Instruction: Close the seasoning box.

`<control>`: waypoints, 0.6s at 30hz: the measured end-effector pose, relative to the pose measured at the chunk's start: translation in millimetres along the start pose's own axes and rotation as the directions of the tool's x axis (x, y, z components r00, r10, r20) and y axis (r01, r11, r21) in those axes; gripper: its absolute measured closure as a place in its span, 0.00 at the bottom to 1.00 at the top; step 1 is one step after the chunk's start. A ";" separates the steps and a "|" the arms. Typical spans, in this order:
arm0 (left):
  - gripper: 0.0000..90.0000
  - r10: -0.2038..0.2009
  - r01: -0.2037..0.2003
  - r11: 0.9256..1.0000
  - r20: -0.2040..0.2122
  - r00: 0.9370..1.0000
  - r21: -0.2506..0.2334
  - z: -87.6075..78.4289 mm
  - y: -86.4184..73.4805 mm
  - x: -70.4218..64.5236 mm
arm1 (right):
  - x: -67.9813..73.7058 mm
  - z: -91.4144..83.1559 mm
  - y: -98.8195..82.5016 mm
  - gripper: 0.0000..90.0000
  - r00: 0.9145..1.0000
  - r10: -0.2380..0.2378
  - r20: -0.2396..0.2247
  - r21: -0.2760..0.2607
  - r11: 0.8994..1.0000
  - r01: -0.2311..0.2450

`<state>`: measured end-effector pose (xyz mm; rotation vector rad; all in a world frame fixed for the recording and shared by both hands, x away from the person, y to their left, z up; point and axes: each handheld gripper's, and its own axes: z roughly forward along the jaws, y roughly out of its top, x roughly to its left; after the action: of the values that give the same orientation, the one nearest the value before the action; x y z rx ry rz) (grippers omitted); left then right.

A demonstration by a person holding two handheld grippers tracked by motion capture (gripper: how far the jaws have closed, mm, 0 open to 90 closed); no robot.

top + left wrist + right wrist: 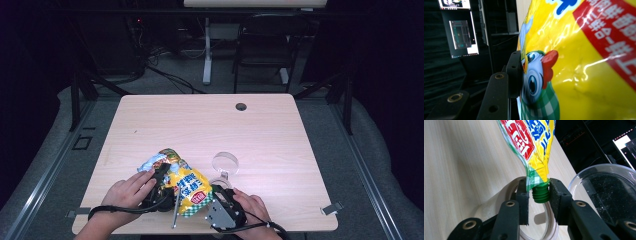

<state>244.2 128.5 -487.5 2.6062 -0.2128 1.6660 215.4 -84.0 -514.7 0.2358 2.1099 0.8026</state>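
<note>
Near the front edge of the tabletop (150, 120), a little left of its middle, a yellow snack pouch (187, 187) with red and blue lettering is held up between the two grippers. From the high view the left hand (127, 192) brings the left gripper (161, 186) in against the pouch's left side, and the right hand (252, 207) holds the right gripper (220, 200) at its lower right corner; this view is too small to show how either pair of jaws stands.

The left gripper view fills that in partly: one black jaw pad presses flat on the pouch (574, 62), beside a printed cartoon bird's face. The other jaw is hidden behind the foil, so whether the claw is clamped cannot be told.

The right gripper view shows what the others hide: a green threaded spout (541, 193) at the pouch's (534, 142) green-checked corner sits between the jaws. The right jaw touches it, while a sliver of gap shows at the left jaw, so the grip is closing but not clearly tight. Under the jaws lies a pale plastic ring (506, 192). A clear round dish (604, 192) stands just beside it, which the high view places right of the pouch (226, 162), toward the middle of the tabletop.
</note>
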 end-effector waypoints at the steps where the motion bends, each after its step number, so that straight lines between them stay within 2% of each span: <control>1: 0.69 0.004 -0.004 1.000 -0.004 1.000 0.001 -0.2 0.3 0.0 | -0.1 -0.1 0.0 0.78 1.000 -0.002 0.000 0.002 1.000 0.002; 4: 0.69 0.014 -0.014 1.000 -0.032 0.999 -0.012 0.3 0.8 -0.5 | -0.4 -0.6 -0.3 0.78 1.000 0.000 0.002 0.005 1.000 0.000; 6: 0.69 0.009 -0.009 1.000 -0.019 1.000 0.002 -0.9 1.3 -0.6 | -0.3 -0.4 -0.8 0.78 1.000 0.004 0.001 -0.001 1.000 -0.004; 11: 0.69 0.016 -0.016 1.000 -0.024 1.000 0.002 -0.9 1.6 -1.2 | -0.3 -0.3 -1.1 0.78 1.000 0.007 0.000 -0.001 1.000 -0.007; 14: 0.69 0.022 -0.022 1.000 -0.043 0.999 -0.007 0.0 1.4 -2.5 | 0.3 0.1 -1.2 0.78 1.000 0.003 0.000 0.003 1.000 -0.003; 15: 0.69 0.030 -0.029 1.000 -0.031 0.999 0.005 -1.0 2.1 -1.8 | 0.5 0.3 -1.3 0.78 1.000 0.004 -0.001 0.004 1.000 -0.004; 18: 0.69 0.039 -0.039 0.999 -0.039 0.998 0.007 -1.5 2.5 -1.9 | 1.0 0.5 -1.5 0.78 1.000 0.005 -0.001 0.002 1.000 -0.005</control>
<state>241.7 126.4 -488.6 2.5875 -0.2594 1.7311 215.4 -84.6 -516.6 0.2420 2.1124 0.8038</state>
